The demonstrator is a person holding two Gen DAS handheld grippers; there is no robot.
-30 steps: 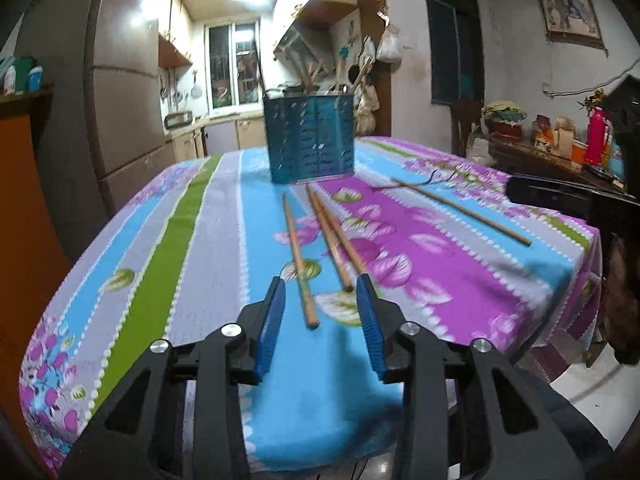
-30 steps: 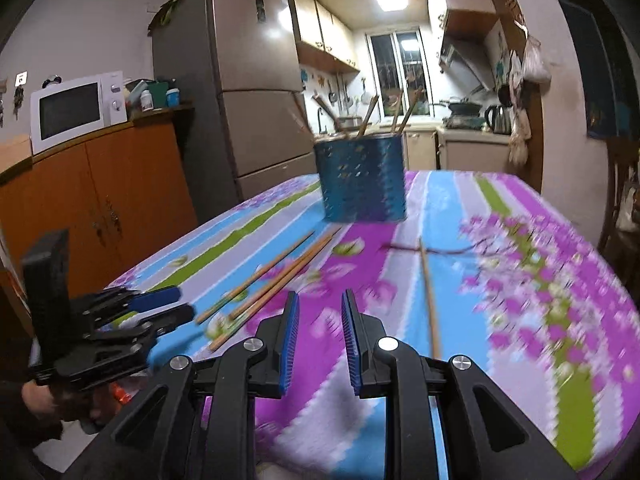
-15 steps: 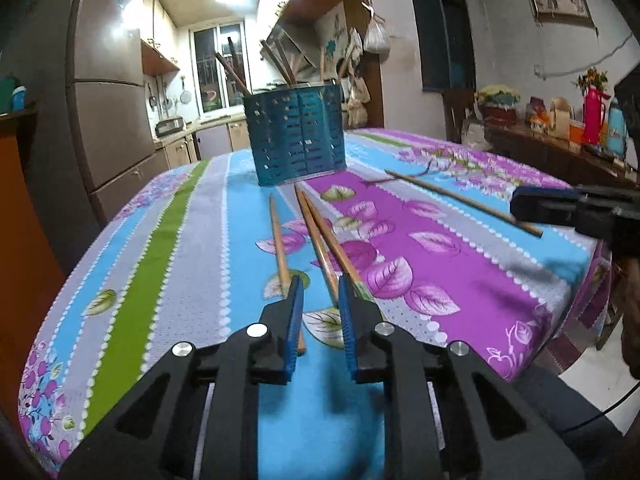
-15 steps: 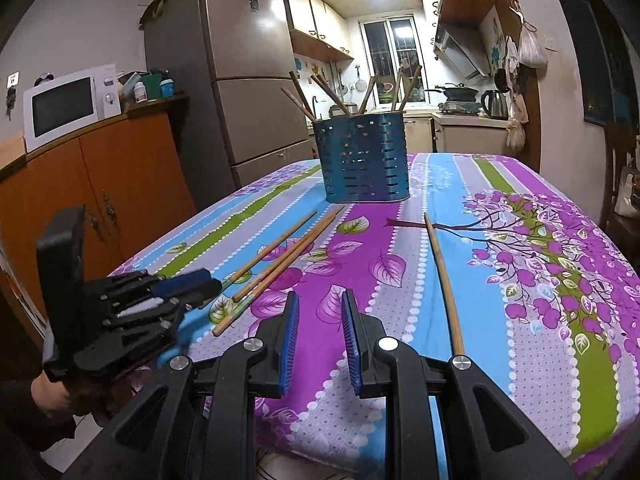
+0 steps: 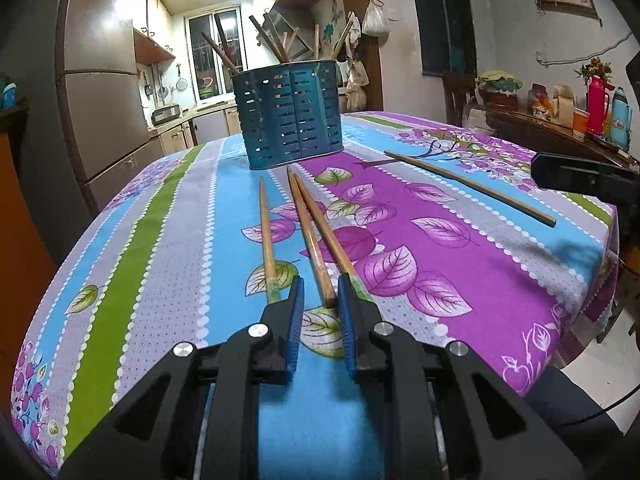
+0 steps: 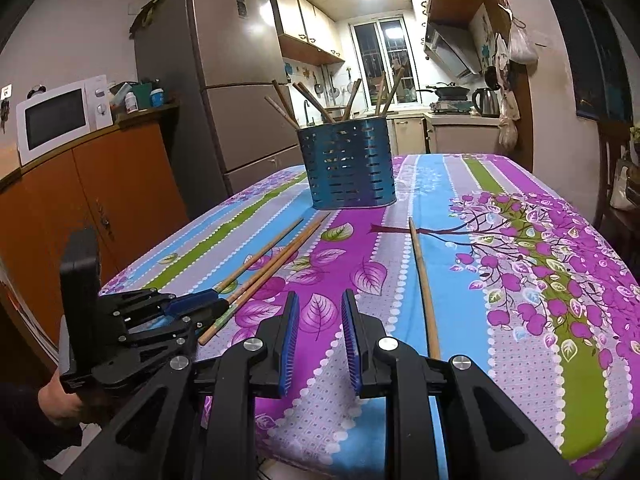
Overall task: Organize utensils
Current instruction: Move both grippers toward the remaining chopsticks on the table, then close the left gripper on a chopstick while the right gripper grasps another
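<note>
A blue perforated utensil holder [image 5: 292,120] [image 6: 348,164] with several sticks in it stands at the far middle of the table. Three wooden chopsticks lie in front of it: left [image 5: 266,240], middle [image 5: 310,240] and right [image 5: 326,232]. A fourth chopstick [image 5: 468,186] [image 6: 424,284] lies apart to the right. My left gripper [image 5: 320,300] [image 6: 208,308] hangs low over their near ends, jaws narrowly apart, with the middle chopstick's end in the gap and not pressed. My right gripper [image 6: 320,308] [image 5: 580,176] is also narrowly open and holds nothing, just left of the fourth chopstick.
The floral tablecloth [image 5: 460,280] drops off at the near edge. A fridge [image 6: 224,92] and an orange cabinet [image 6: 100,200] with a microwave [image 6: 56,120] stand on the left. A side table with flasks [image 5: 600,108] is on the right.
My left gripper's jaws narrowed from wide to a small gap. It moved forward and right, from around the left chopstick's end to the middle one's. The right gripper stayed put.
</note>
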